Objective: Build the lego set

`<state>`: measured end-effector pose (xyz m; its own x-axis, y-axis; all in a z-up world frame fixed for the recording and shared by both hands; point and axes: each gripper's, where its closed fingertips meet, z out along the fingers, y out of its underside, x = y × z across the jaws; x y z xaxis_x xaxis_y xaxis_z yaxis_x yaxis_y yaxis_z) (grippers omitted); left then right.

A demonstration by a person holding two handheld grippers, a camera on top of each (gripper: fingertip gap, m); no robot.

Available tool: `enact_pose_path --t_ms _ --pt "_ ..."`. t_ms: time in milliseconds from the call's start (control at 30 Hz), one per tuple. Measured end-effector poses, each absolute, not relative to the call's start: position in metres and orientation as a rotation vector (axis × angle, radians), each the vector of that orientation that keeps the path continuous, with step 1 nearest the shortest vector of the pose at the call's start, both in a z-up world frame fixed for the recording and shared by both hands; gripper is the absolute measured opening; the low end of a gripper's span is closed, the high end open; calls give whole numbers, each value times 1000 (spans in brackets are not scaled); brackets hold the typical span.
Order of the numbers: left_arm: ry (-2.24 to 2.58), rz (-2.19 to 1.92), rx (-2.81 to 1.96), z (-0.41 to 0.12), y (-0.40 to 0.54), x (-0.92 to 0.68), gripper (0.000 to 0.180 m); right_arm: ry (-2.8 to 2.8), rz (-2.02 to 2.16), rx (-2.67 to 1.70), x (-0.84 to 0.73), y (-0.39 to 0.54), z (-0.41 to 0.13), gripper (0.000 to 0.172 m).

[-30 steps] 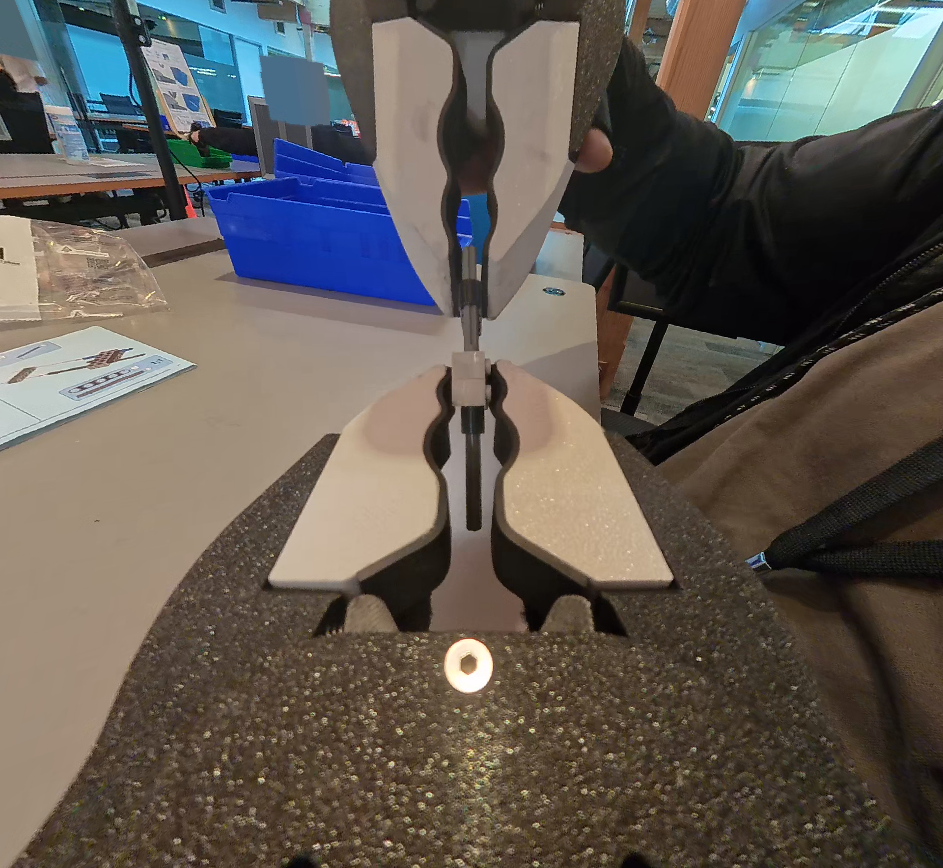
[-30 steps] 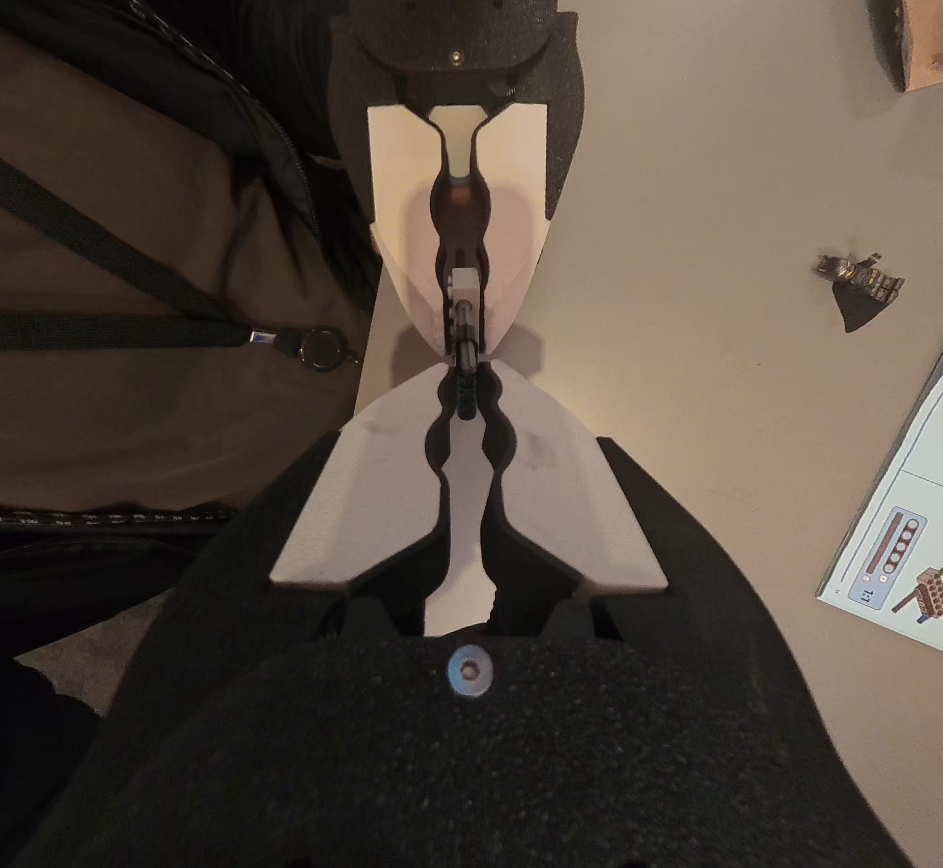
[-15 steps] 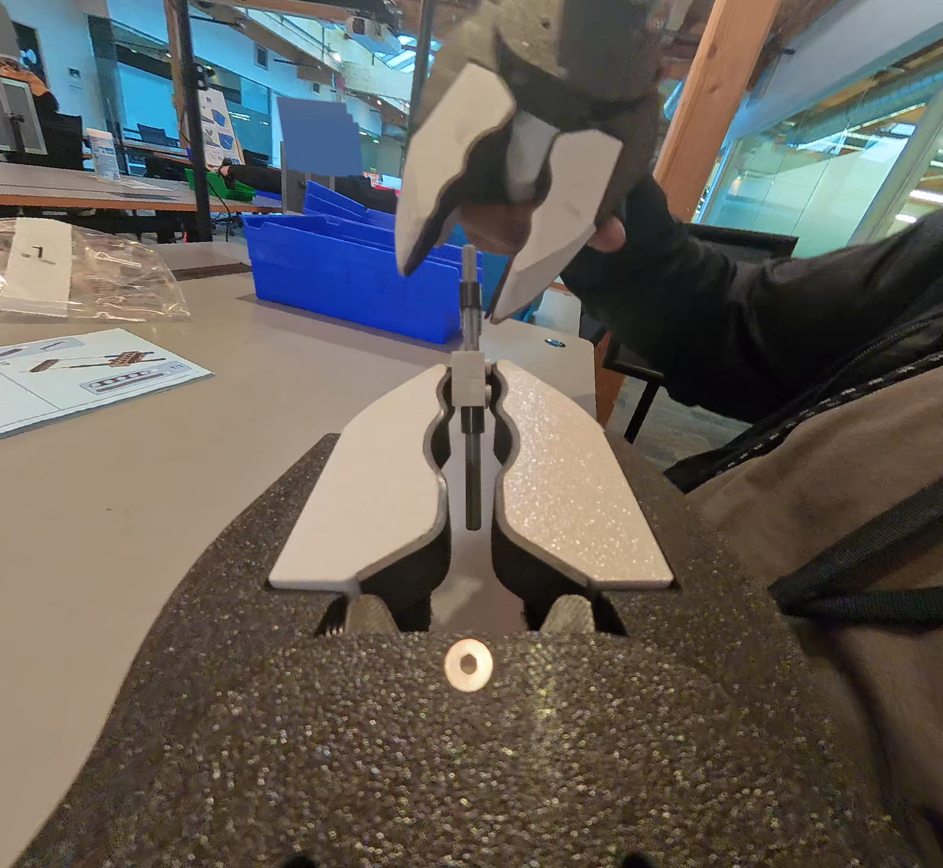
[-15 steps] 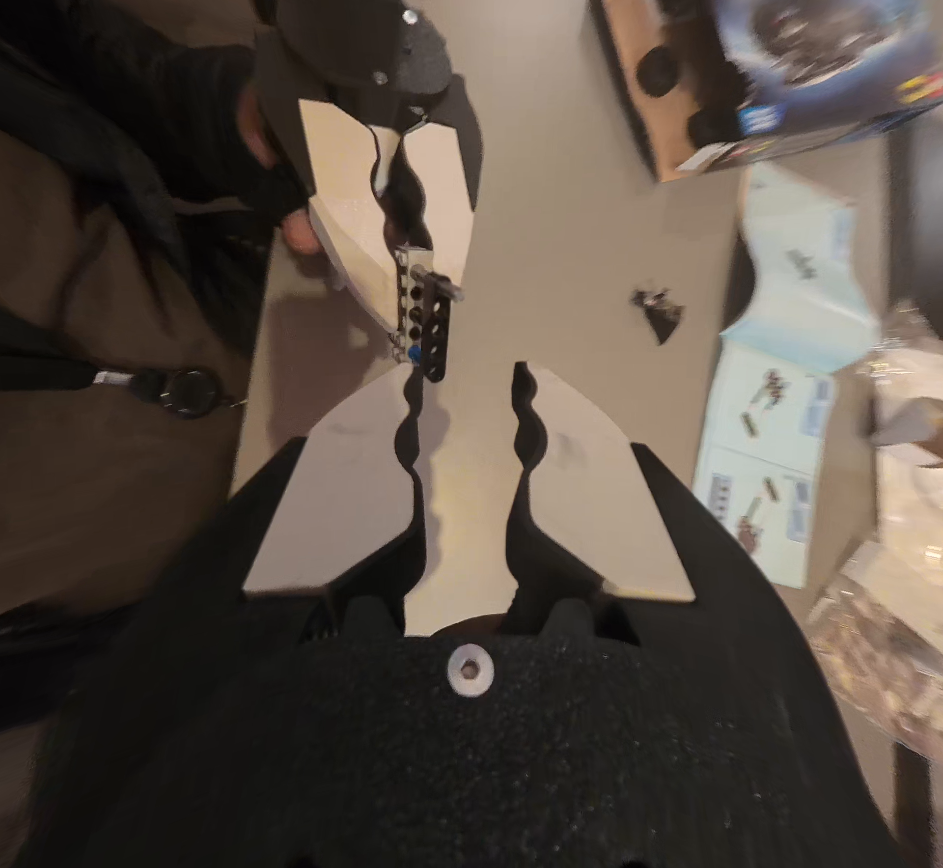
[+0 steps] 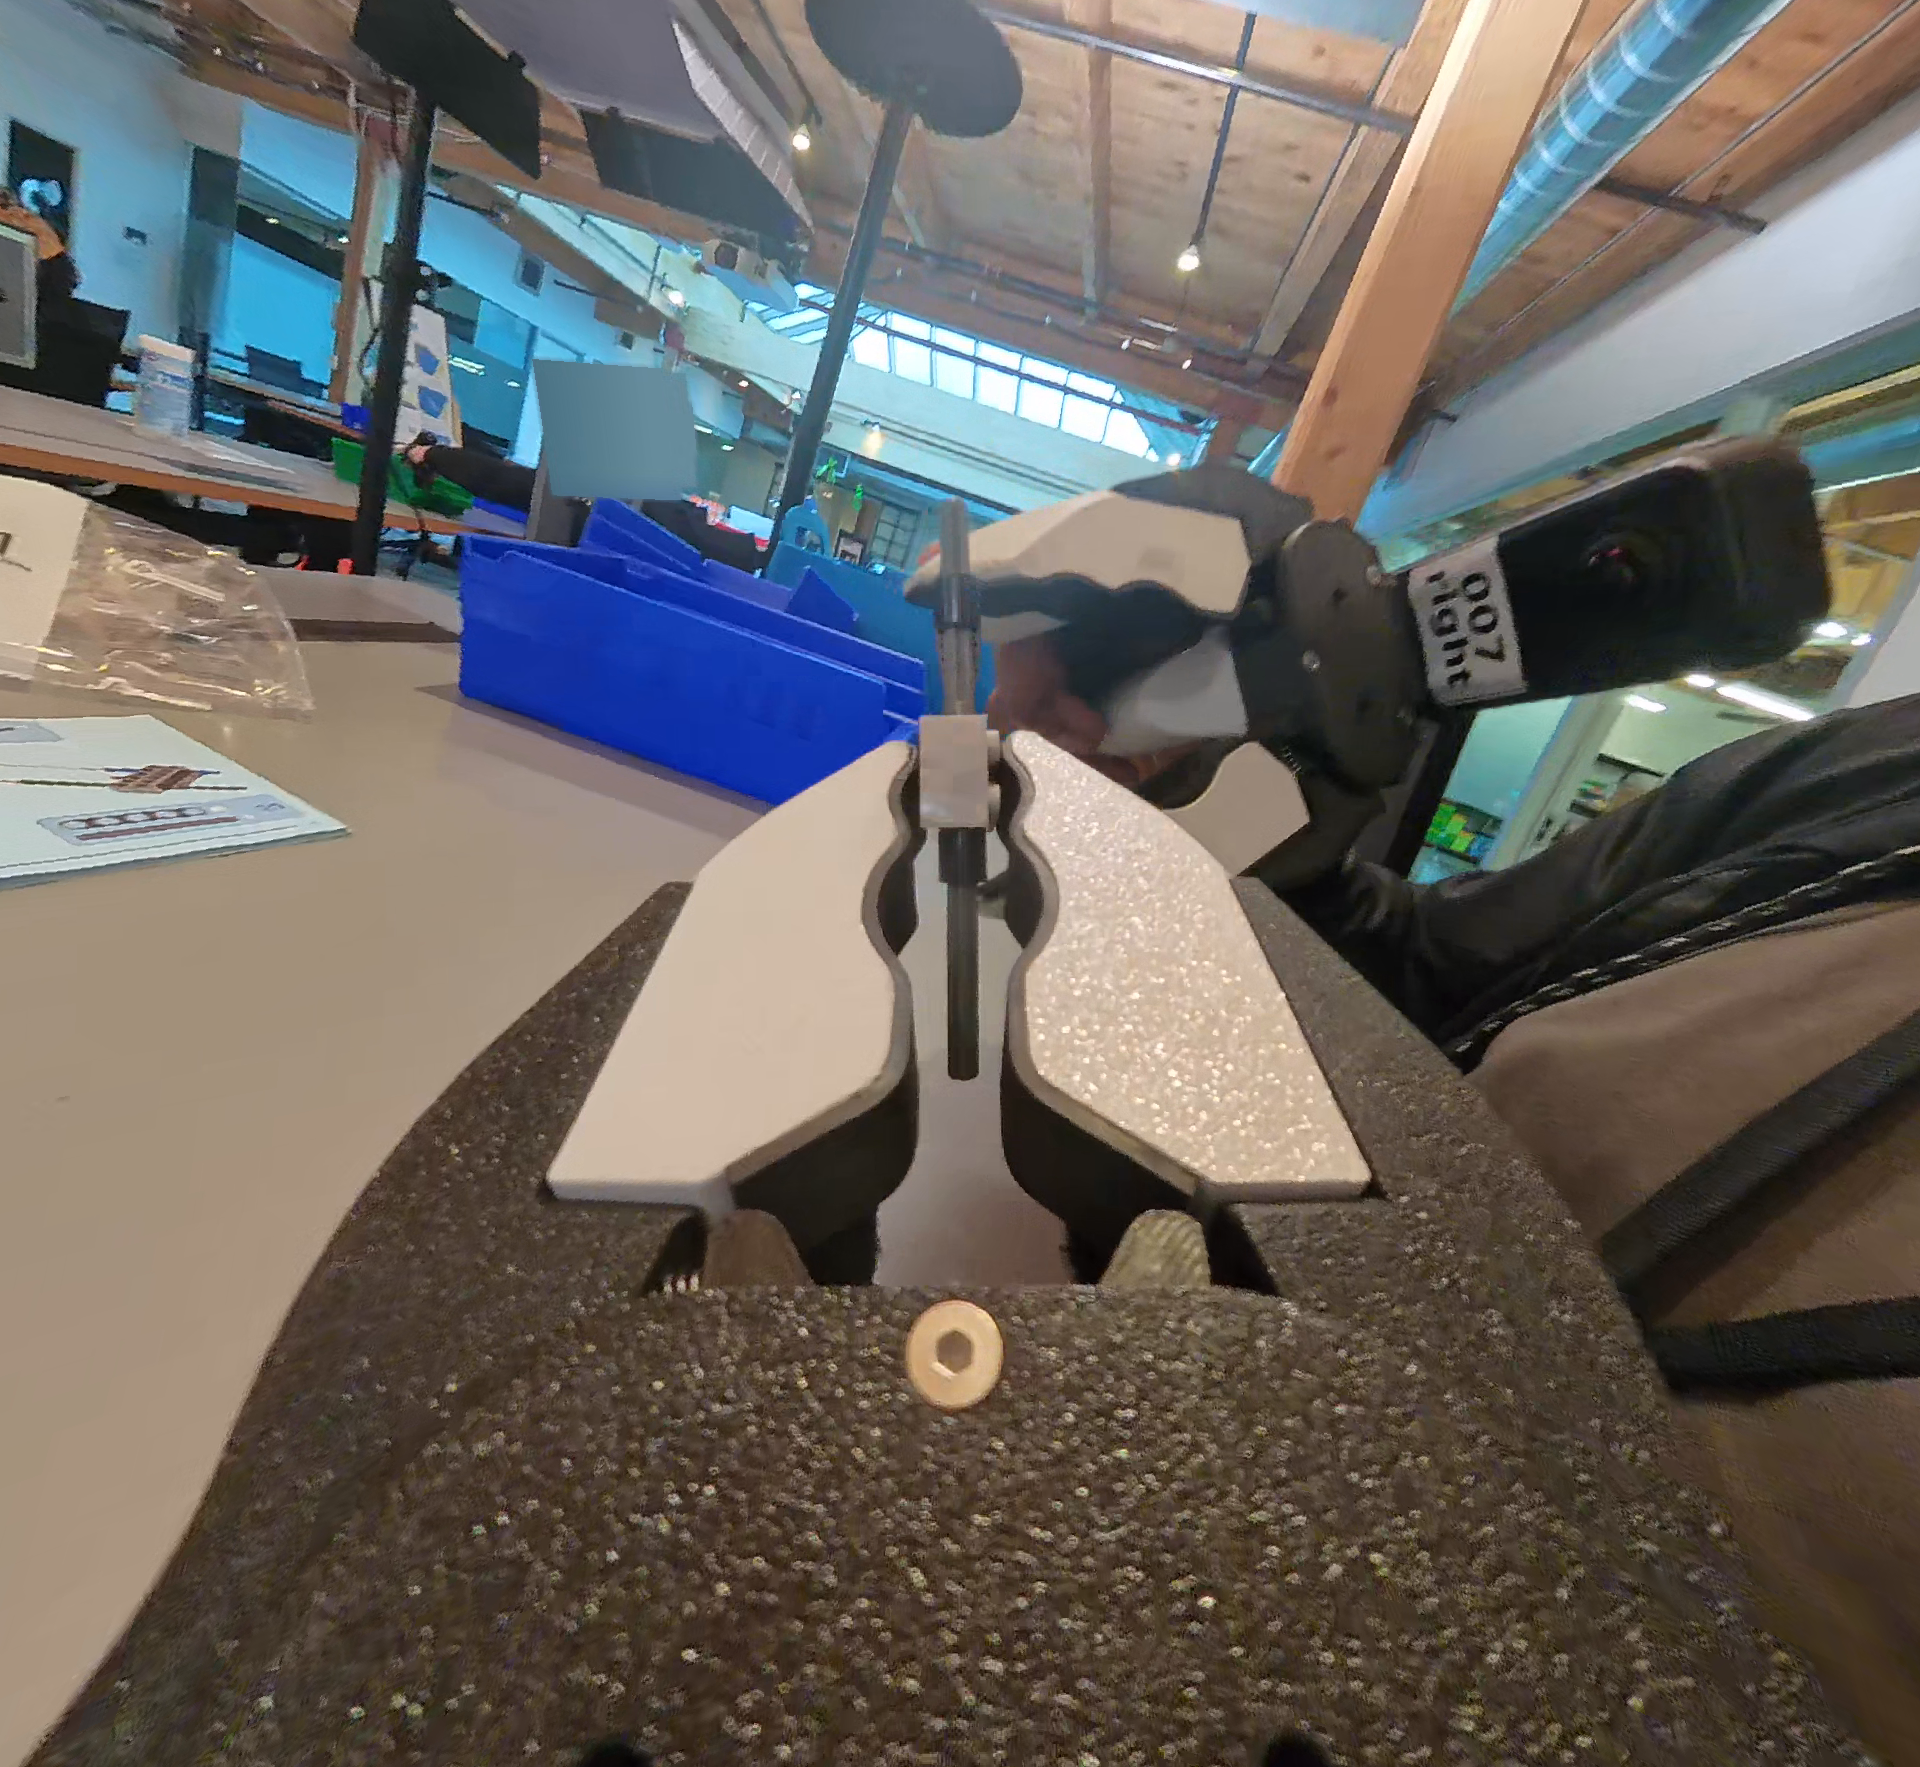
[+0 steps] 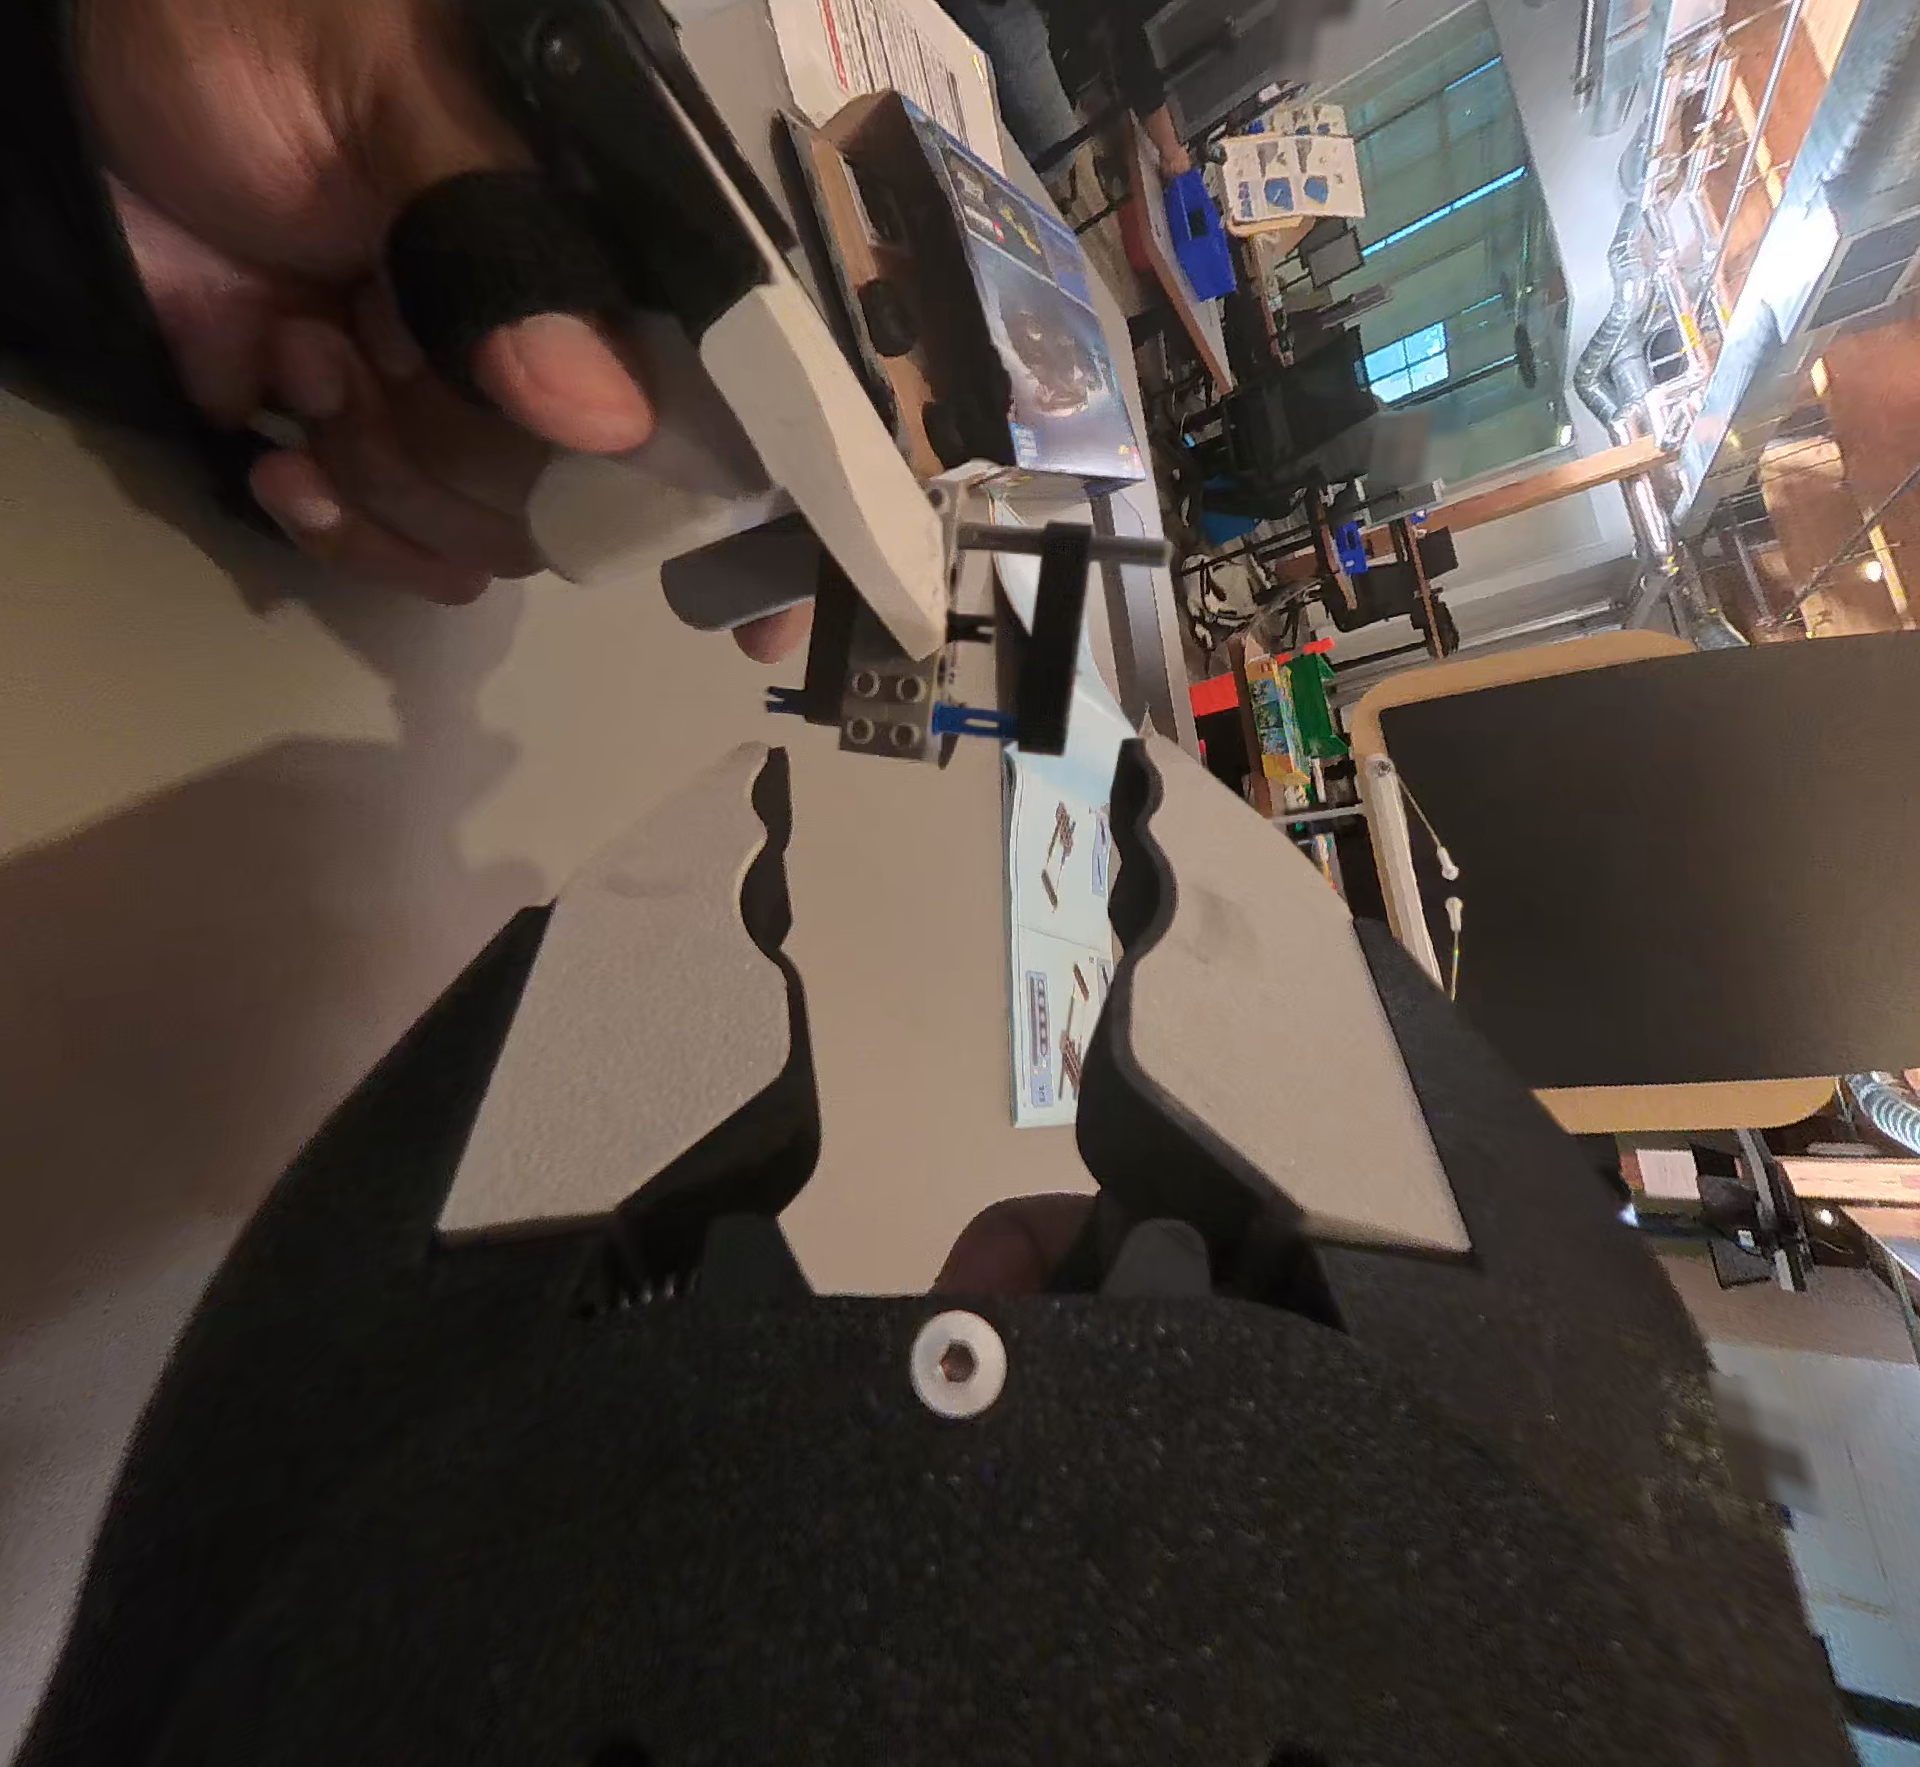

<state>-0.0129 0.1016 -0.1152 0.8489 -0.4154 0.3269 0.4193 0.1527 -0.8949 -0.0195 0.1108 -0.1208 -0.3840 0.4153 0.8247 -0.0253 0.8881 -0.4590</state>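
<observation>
My left gripper (image 5: 958,772) is shut on a small brick assembly (image 5: 956,782): a grey studded brick with black beams, and a dark axle (image 5: 954,595) that sticks up past the fingertips. In the right wrist view the same assembly (image 6: 894,709) shows its grey studs, blue pins, a black beam (image 6: 1044,637) and a grey axle (image 6: 1060,541), pinched by the left gripper's pale finger (image 6: 831,460). My right gripper (image 6: 951,761) is open and empty, its fingertips just below the assembly without touching it. In the left wrist view it (image 5: 1091,637) lies sideways behind the axle.
Blue bins (image 5: 665,657) stand on the grey table (image 5: 312,938), with an instruction booklet (image 5: 135,792) and a plastic bag (image 5: 135,616) at the left. A printed box (image 6: 997,304) and the booklet (image 6: 1055,938) show beyond. A person's hand (image 6: 312,263) holds the left gripper. Only a small space, under 4 cm, lies between the two pairs of fingers.
My right gripper opened, let go of the assembly's far end, drew back and rolled onto its side. My left gripper kept its hold and tilted upward.
</observation>
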Motion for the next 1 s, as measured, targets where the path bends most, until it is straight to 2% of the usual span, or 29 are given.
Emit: enact_pose_path --t_ms 167,433,1000 --pt "7 -660 -1261 -112 101 -11 12 -1850 500 -249 -22 111 -118 57" --pt "9 -705 -1247 -111 101 -9 12 -1822 518 -189 -20 107 -117 42" --pt "-25 -691 -1246 -113 104 -11 12 -1847 474 -204 -22 110 -120 41"
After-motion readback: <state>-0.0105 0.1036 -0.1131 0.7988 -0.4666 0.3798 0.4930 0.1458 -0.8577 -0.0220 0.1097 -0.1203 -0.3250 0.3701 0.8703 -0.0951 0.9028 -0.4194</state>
